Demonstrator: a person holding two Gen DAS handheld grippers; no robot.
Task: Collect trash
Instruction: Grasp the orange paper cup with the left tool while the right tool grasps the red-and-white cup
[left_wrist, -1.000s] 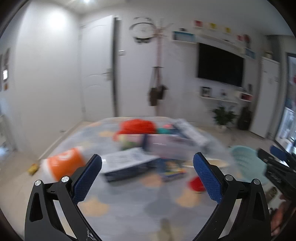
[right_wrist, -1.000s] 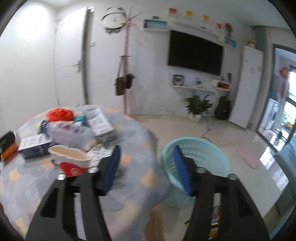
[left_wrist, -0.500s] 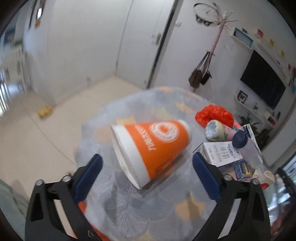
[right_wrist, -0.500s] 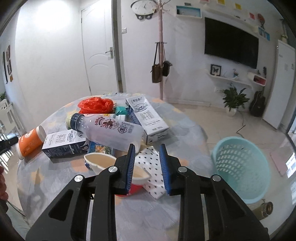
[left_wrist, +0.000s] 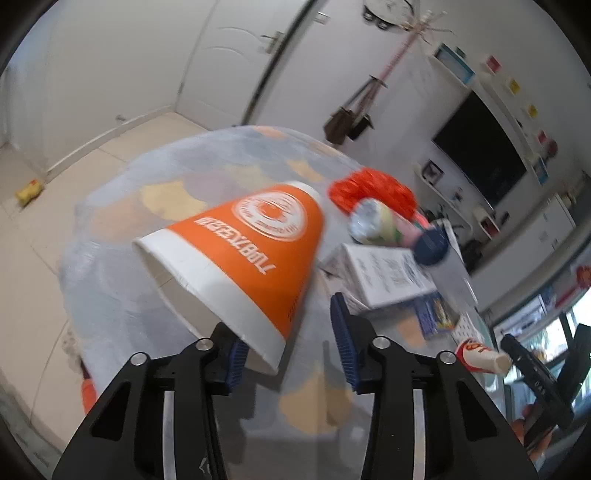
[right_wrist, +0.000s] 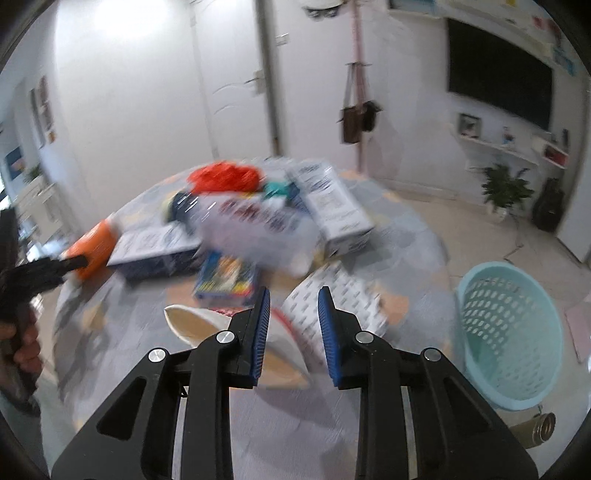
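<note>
A: Which step is in hand?

B: The pick-up, I'd say. The left tool (left_wrist: 290, 345) is parted around the wide white rim of the orange paper cup (left_wrist: 243, 258), which lies on its side near the left edge of the round, pastel-patterned surface (left_wrist: 122, 280). One blue pad sits under the rim's lip, the other stands clear beside it, so nothing is clamped.

A: And the right tool (right_wrist: 293, 332)?

B: Open too, with a narrower gap, gripping nothing. It hovers at the near edge over a squashed red-and-white paper cup (right_wrist: 221, 328) and a white dotted paper sheet (right_wrist: 340, 299). Motion blur hides whether a pad touches either.

A: Where does the trash go?

B: Probably the pale turquoise perforated plastic basket (right_wrist: 509, 332), on the floor just past the right edge.

A: Next move?

B: Close the left pads gently on the cup wall; thin paper crushes and may slip. Then lift clear of the white carton (left_wrist: 388, 273) lying beside it.
</note>
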